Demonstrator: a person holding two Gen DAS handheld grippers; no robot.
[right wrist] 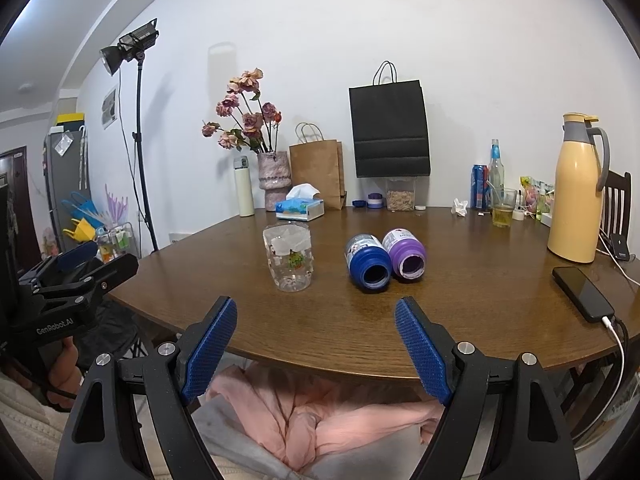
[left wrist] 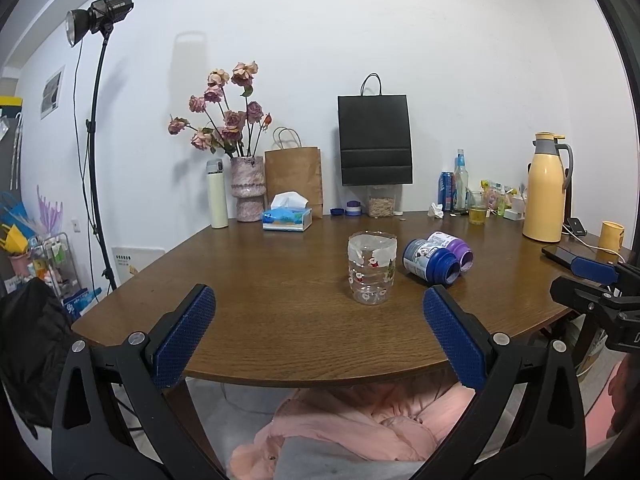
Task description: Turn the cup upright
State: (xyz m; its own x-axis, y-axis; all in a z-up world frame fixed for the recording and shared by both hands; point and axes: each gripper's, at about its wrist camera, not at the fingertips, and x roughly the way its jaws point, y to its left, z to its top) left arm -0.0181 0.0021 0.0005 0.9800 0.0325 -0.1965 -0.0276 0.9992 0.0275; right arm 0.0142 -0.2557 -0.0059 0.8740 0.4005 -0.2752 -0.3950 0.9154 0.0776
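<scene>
Our left gripper (left wrist: 320,332) and right gripper (right wrist: 316,344) fingers apart, empty, clear cup (left wrist: 372,267) upright at twelve o'clock, blue cup (right wrist: 368,263) and purple cup (right wrist: 404,254) on their sides.

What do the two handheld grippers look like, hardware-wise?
Both match: the left gripper and right gripper have black plastic frames, silver pivot screws and blue knurled finger pads. White "GenRobot.AI" lettering marks the left gripper's body, seen in the right wrist view.

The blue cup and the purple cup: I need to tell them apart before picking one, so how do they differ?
The blue cup is dark blue; the purple cup is lilac. The blue cup lies left of the purple cup and slightly nearer the table edge. The blue cup's label looks grey-blue, the purple cup's white. Both lie on their sides, touching, open mouths toward the cameras, on the table.
</scene>
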